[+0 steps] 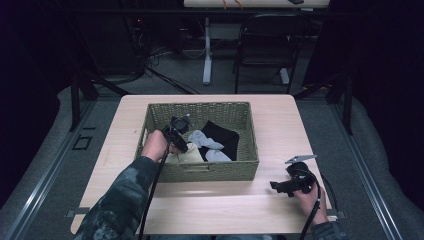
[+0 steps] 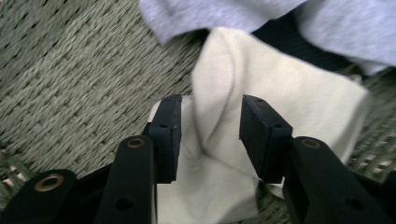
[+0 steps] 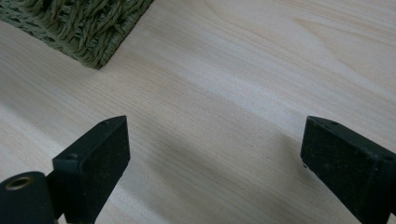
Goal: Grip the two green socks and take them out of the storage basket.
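Left gripper: jaws part-open, straddling a raised fold of the cream cloth; the pads sit just beside the fold on either flank, and contact cannot be confirmed, so no grip is recorded. The cloth is soft, matte and creased into a ridge that runs toward 12 o'clock between the jaws. It lies on the basket floor, in the near-left corner of the basket in the high view. At 12 to 2 o'clock from the jaws lies a pale grey cloth, smooth knit, with a black cloth beside it at the basket's centre-right. The basket is rectangular, olive-green woven fibre, coarse and ribbed. Right gripper: jaws wide open, empty, held just above bare counter of light wood grain, a basket corner showing at 11 o'clock. Judgement: the work is at the pick-up stage. All three cloths are in the basket and none is on the counter. Closing on the fold and lifting the cream cloth out is still to do.
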`<state>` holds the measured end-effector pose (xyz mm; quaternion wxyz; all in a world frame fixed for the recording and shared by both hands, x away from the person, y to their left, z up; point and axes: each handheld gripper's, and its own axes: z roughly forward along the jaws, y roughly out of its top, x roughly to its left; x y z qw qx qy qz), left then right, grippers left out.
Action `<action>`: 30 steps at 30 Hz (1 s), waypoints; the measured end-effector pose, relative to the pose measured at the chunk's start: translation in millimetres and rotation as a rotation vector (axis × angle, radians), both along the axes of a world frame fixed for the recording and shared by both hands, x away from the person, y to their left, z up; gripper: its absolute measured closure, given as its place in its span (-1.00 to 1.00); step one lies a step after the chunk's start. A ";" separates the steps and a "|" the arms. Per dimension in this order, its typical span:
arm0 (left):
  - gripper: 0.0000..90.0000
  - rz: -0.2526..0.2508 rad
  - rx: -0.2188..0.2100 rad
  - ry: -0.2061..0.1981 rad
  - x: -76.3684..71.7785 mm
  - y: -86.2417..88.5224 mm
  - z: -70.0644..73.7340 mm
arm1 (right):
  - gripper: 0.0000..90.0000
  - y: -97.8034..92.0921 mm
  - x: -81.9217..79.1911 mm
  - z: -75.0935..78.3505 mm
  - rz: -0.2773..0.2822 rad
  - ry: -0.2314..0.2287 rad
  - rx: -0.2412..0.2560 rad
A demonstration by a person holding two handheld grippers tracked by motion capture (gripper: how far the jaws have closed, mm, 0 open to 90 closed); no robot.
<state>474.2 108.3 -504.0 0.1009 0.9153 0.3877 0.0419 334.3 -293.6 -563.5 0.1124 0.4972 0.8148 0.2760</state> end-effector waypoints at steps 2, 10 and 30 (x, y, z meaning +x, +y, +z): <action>0.48 0.005 0.022 0.005 1.1 0.0 -3.3 | -0.83 0.1 0.0 -0.1 0.000 -0.001 0.006; 0.92 -0.017 0.014 -0.030 -4.3 -1.4 1.4 | -0.83 -2.5 -2.2 0.1 -0.006 -0.002 0.013; 0.92 -0.061 -0.106 -0.143 -23.0 9.3 79.9 | -0.83 -1.7 -2.0 -0.3 -0.007 0.005 0.009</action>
